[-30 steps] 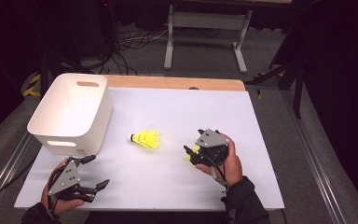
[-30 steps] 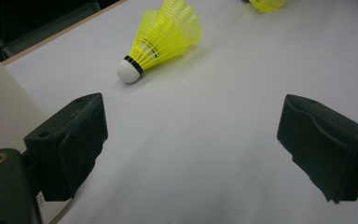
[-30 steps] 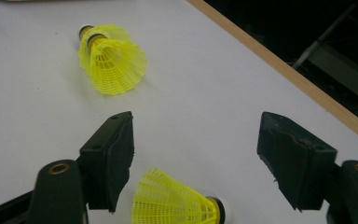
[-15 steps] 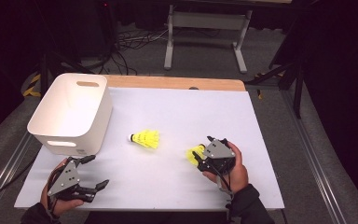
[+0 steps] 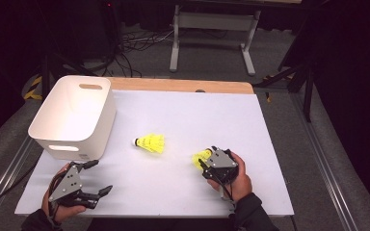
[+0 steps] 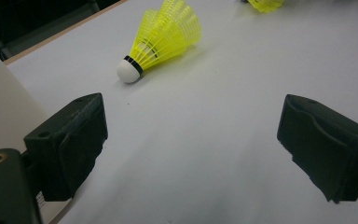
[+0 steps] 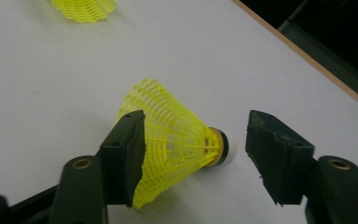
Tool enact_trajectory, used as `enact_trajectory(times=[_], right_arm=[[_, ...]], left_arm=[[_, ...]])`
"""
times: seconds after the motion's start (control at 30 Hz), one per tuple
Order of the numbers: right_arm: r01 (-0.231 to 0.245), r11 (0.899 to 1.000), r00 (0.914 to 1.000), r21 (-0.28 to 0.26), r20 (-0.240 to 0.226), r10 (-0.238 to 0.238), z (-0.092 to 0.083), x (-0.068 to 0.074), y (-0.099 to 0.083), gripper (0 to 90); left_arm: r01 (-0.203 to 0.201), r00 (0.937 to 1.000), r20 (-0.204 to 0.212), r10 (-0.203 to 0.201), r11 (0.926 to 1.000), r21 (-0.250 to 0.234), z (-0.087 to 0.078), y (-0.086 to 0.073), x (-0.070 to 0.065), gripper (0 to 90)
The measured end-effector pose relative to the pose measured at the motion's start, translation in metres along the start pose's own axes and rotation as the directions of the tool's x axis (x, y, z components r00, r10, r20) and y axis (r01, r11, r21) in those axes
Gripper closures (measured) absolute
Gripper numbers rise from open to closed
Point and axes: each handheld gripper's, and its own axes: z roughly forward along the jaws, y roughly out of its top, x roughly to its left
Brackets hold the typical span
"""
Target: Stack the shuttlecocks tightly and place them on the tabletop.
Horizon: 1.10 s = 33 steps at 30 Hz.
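We bring the right gripper (image 7: pixel 193 154) down over the nearer yellow plastic mesh shuttlecock (image 7: pixel 177 144), which lies on its side on the white table surface (image 5: pixel 183 120). The jaws have just been closing and now bracket it lengthwise, one beside the skirt, the other facing the white cork tip; a gap remains at the tip, so we judge that no grip is made yet. This low, level approach lets the pads meet the shuttlecock without crushing the skirt. The left gripper (image 5: pixel 89 180) rests wide open and empty near the white plastic bin (image 5: pixel 74 115), probably the destination. A second yellow shuttlecock (image 5: pixel 150 143) lies mid-table, apart from both grippers.
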Motion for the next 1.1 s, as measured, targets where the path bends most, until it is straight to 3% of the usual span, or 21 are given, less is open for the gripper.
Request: enact_trajectory(times=[0.13, 0.33, 0.4, 0.57, 0.7, 0.93, 1.03, 1.1], right_arm=[[0.014, 1.0, 0.9999, 0.019, -0.004, -0.014, 0.005, 0.003, -0.001, 51.7], [0.008, 1.0, 0.9999, 0.005, 0.015, -0.008, 0.003, 0.001, -0.001, 67.0], [0.018, 1.0, 0.9997, -0.006, 0.016, -0.018, 0.001, 0.0, 0.0, 76.9], [0.048, 0.999, 0.9981, -0.009, 0.038, -0.048, -0.001, 0.0, 0.001, 82.3], [0.042, 0.999, 0.998, -0.032, 0.048, -0.04, -0.004, -0.004, 0.002, 88.6], [-0.009, 0.996, 0.9986, -0.089, 0.051, 0.014, -0.01, -0.013, 0.005, 89.3], [-0.066, 0.988, 0.9976, -0.138, 0.011, 0.069, -0.01, -0.019, 0.008, 89.4], [-0.08, 0.985, 0.9967, -0.15, -0.003, 0.081, -0.01, -0.02, 0.009, 89.4]], left_arm=[[-0.001, 1.0, 0.003, 0.001, 1.0, 0.001, 0.0, 0.0, 0.0, 9.2], [-0.002, 1.0, 0.003, 0.002, 1.0, 0.005, 0.001, 0.0, 0.0, 9.2], [-0.005, 1.0, 0.007, 0.005, 1.0, 0.007, 0.001, 0.0, 0.0, 9.3], [-0.005, 1.0, 0.007, 0.005, 0.9999, 0.011, 0.001, 0.0, 0.0, 9.3], [-0.003, 1.0, 0.006, 0.003, 1.0, 0.008, 0.001, 0.0, 0.0, 9.4], [0.003, 1.0, 0.003, -0.003, 1.0, 0.005, 0.001, 0.0, 0.0, 9.4], [0.005, 1.0, 0.002, -0.005, 1.0, 0.007, 0.002, 0.0, 0.001, 9.4], [0.004, 1.0, 0.001, -0.004, 1.0, 0.007, 0.002, 0.0, 0.001, 9.4]])
